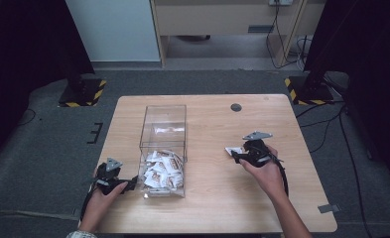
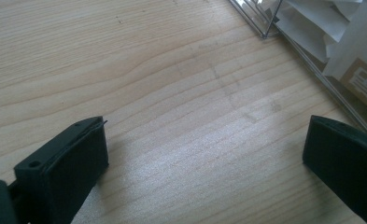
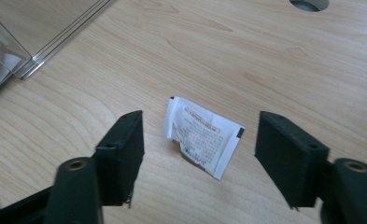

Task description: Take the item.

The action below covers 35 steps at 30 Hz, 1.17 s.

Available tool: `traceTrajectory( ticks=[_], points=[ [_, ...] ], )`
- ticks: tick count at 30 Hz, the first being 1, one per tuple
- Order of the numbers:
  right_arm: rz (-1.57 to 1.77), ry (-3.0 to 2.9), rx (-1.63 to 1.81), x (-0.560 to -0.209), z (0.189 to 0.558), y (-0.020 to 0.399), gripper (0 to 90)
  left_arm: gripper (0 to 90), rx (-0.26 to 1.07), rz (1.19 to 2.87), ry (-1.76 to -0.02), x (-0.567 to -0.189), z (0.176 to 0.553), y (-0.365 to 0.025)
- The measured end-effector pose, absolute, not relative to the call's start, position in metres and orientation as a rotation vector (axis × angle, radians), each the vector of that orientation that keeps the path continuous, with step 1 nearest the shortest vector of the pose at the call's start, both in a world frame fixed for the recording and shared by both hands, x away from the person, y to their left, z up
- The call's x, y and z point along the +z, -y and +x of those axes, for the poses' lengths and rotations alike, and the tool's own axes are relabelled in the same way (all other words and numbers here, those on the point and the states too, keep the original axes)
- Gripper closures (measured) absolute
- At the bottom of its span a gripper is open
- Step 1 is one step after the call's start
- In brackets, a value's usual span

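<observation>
Right gripper view: you had the right claw spread wide, with a small white sachet lying flat on the desk between its two jaws, touching neither.
Sachet's lie: its long axis ran slantwise across the gap, one corner toward the jaw on the view's left, the far corner toward the other; it sat just ahead of the tips, so closing looked likely to need a slight push forward first.
Nearer hand: in the high view your right claw was right at the sachet, while your left claw was well apart from it, across the clear box.
Right claw state: released, gripping nothing.
Left claw state: you held it wide open too, over bare wood, holding nothing, with the box wall and its heap of packets just beyond the jaw on the view's right.
Judgement: the pick looked yours to make with the right hand.
</observation>
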State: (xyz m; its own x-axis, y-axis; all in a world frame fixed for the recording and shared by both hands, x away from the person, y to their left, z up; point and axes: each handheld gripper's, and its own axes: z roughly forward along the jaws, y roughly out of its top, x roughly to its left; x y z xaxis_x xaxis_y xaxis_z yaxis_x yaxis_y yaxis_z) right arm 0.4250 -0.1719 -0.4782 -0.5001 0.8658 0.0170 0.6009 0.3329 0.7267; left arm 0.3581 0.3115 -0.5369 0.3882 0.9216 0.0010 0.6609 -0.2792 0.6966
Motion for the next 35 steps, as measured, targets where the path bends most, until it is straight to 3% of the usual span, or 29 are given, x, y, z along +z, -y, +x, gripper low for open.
traceTrajectory(
  ticks=[14, 25, 35],
  points=[
    [1.323, -2.225, 0.991, -0.501, 0.391, 0.188, 9.1, 0.0, 0.549, 2.037, -1.352, -0.537, 0.358, -0.312],
    [1.364, -2.278, 0.923, -0.532, 0.38, 0.199, 7.0, 0.0, 0.549, 2.037, -1.352, -0.537, 0.358, -0.312],
    [1.306, -2.232, 0.94, -0.539, 0.378, 0.201, 5.8, 0.0, 0.549, 2.039, -1.35, -0.537, 0.358, -0.312]
  ],
)
